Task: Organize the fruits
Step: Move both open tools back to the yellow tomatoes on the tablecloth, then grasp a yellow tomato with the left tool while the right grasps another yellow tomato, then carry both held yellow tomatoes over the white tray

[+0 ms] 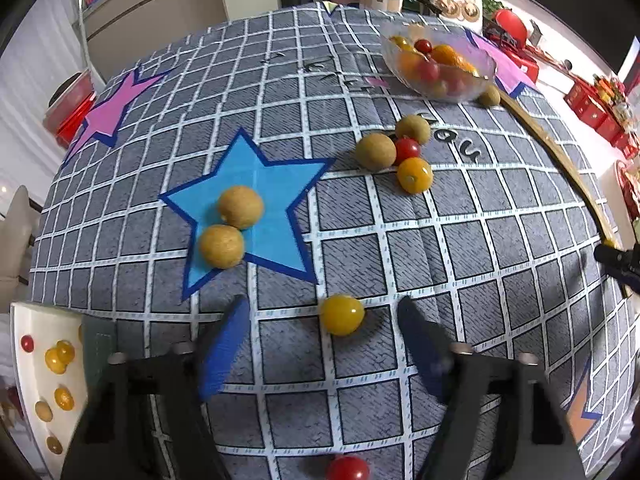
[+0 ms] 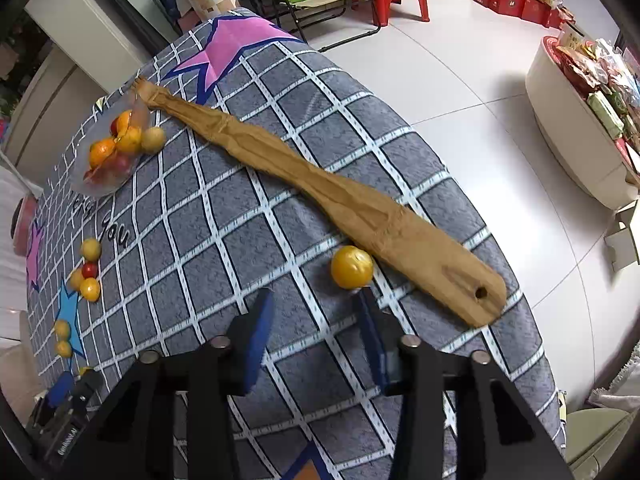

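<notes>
In the left wrist view my left gripper [image 1: 322, 306] points down at the checked tablecloth [image 1: 360, 380]. A yellow cherry tomato [image 1: 342, 315] lies between its blue fingertips, nearer the right one, and neither pad presses on it. In the right wrist view my right gripper [image 2: 314, 296] stands open over the cloth. A second yellow cherry tomato [image 2: 352, 267] rests just beyond its right fingertip, outside the gap. A clear glass bowl [image 1: 480, 80] of mixed fruit sits at the far side. Two longans [image 1: 240, 206] lie on a blue star.
A cluster of longans [image 1: 376, 151], a red tomato [image 1: 407, 149] and a yellow one [image 1: 415, 175] lies mid-table. Another red tomato [image 1: 347, 468] sits under the left gripper. A white tray [image 1: 40, 320] holds several small fruits. A long brown stocking [image 2: 340, 200] lies near the table's edge.
</notes>
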Demonstrator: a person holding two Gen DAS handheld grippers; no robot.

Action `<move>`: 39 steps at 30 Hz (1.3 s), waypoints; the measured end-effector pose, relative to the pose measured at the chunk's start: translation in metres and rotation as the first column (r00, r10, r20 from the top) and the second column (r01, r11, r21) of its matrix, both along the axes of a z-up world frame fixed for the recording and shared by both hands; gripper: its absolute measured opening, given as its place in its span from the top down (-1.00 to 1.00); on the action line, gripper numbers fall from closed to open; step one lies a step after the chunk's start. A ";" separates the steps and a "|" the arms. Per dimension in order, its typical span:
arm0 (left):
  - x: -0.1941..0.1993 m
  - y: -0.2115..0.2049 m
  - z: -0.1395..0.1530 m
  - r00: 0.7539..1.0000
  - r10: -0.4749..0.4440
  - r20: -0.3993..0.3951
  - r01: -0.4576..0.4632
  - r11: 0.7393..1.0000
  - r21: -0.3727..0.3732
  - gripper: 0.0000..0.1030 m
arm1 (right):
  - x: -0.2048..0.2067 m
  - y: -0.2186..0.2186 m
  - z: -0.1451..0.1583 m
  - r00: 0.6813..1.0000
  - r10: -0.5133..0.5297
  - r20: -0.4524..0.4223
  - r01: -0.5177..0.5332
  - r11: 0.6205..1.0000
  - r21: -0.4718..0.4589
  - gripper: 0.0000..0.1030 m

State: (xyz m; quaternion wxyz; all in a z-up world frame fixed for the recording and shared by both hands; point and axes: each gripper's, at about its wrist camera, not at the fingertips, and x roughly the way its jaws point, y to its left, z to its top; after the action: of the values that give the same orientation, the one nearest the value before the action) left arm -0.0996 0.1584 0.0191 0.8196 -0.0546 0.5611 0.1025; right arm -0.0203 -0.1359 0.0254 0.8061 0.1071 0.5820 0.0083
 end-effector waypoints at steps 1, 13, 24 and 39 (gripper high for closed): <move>0.001 -0.001 -0.003 1.000 -0.004 -0.014 0.004 1.000 -0.002 -0.21 | 0.002 0.001 0.000 1.000 0.000 0.001 0.000 1.000 0.001 0.30; 0.003 -0.014 -0.003 0.999 -0.041 0.013 0.041 0.999 -0.010 0.30 | 0.006 -0.003 -0.002 1.000 0.029 0.002 -0.029 0.999 0.025 0.77; 0.002 -0.012 -0.003 0.999 -0.043 0.013 0.043 0.999 -0.009 0.30 | 0.007 -0.014 0.002 0.996 -0.094 0.008 0.093 0.994 0.064 -0.09; -0.001 -0.011 -0.002 0.998 -0.048 0.028 0.050 0.997 -0.054 0.47 | 0.008 -0.002 0.000 0.997 -0.070 -0.025 0.072 0.992 0.107 0.60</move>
State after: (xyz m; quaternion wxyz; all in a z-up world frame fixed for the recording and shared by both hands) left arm -0.1008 0.1478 0.0167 0.8276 -0.0645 0.5537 0.0664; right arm -0.0118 -0.1378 0.0253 0.7928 0.1711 0.5849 0.0100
